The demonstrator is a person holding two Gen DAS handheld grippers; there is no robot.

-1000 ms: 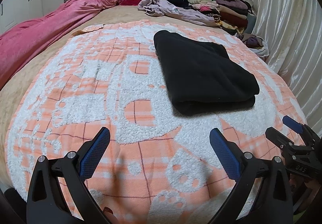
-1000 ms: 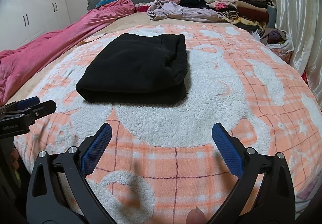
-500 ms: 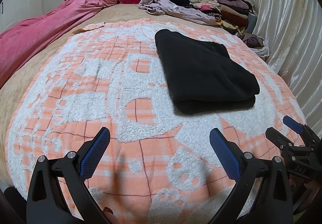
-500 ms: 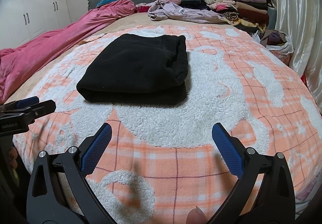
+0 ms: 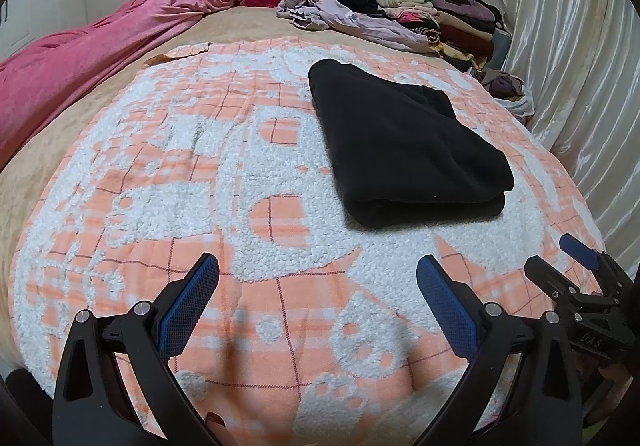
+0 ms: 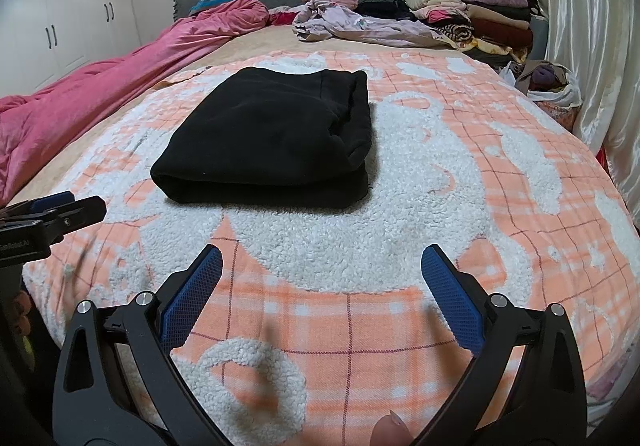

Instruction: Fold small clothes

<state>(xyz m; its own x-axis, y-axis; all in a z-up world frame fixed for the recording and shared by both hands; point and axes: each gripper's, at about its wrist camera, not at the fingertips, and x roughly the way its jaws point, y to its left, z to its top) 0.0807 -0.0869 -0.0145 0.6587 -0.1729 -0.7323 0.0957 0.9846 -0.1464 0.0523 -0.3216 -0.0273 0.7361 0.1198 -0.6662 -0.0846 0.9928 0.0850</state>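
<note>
Black garment, already folded into a thick rectangle, lies on the orange-and-white fleece blanket that covers the near part of the bed.

Nearest the viewer, both grippers hover low over the blanket at the foot of the bed, well short of the garment. The left gripper has its blue-padded jaws spread wide with nothing between them. The right gripper is equally spread and empty (each can also be seen edging into the other's view).

Beyond them sits the folded garment, its rounded fold edge facing the grippers and its layered open edges stacked on the right side.

Farther back, a rumpled pink duvet runs along the left side of the bed. At the head lies a loose lilac garment, and beside it a stack of folded clothes near the curtain.

Likely risks from here: lifting the black bundle by only its top layer would let it fall open; a jaw could also snag the fleecy blanket and drag it, shifting the bundle. Reaching over it toward the unfolded clothes might knock it askew.
</note>
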